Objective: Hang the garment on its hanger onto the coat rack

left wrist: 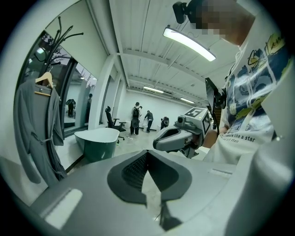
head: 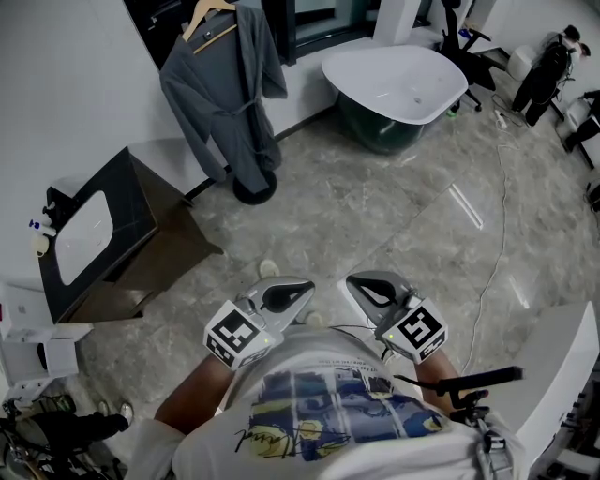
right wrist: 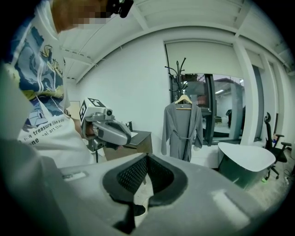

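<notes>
A grey robe (head: 225, 103) hangs on a wooden hanger (head: 208, 21) from the coat rack, whose round base (head: 255, 190) stands on the floor at the back. The right gripper view shows the robe (right wrist: 183, 129) under the rack's dark branches (right wrist: 177, 73). In the left gripper view it (left wrist: 39, 129) hangs at the far left. My left gripper (head: 305, 287) and right gripper (head: 354, 281) are held side by side close to my chest, far from the robe. Both are shut with nothing between the jaws, as each gripper view shows (left wrist: 147, 154) (right wrist: 146, 156).
A dark-sided bathtub (head: 398, 80) stands right of the rack. A dark vanity with a white basin (head: 103, 234) lies at the left. A cable (head: 502, 234) runs across the marble floor. A white counter (head: 562, 375) is at my right. Several people (left wrist: 136, 120) stand far off.
</notes>
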